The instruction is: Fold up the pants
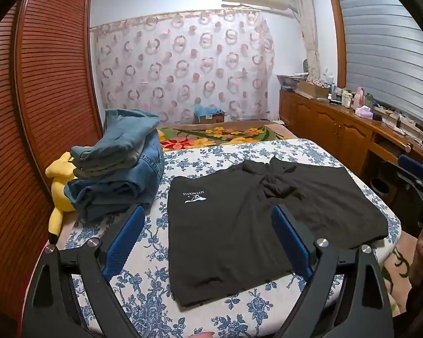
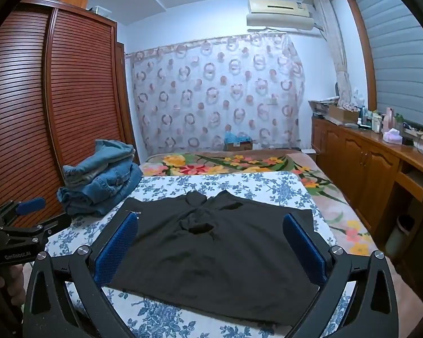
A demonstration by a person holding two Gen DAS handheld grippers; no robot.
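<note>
Black pants (image 1: pixel 239 225) lie spread flat on the bed (image 1: pixel 211 155), on the blue-flower sheet, near the front edge. Short legs fan out left and right, crotch area bunched in the middle toward the far side. White logo print (image 1: pixel 194 196) sits on the left leg, reads upside down from my side.

My left gripper (image 1: pixel 208 242) hovers above the pants' left half, fingers wide apart, nothing between the pads. Left blue pad (image 1: pixel 124 242) is over the bare sheet just beside the cloth edge, the other pad over the dark fabric. Cannot tell if either pad touches.

My right gripper (image 2: pixel 210 245) hangs over the pants (image 2: pixel 211 253) too, fingers spread wide, holding nothing. Its blue pads (image 2: pixel 117 249) frame the garment from both sides. From the right wrist view my left gripper (image 2: pixel 28 219) shows at the far left, off the bed's edge, jaws open there too.

Pile of folded jeans (image 1: pixel 118 166) sits on the bed's far left corner, well apart from the pants. Yellow plush toy (image 1: pixel 60 186) pokes out beside the pile, against the brown slatted wardrobe (image 1: pixel 42 84). Flowered blanket (image 1: pixel 220 135) lies past the sheet. Wooden cabinet (image 1: pixel 338 124) with clutter runs along the right wall.
</note>
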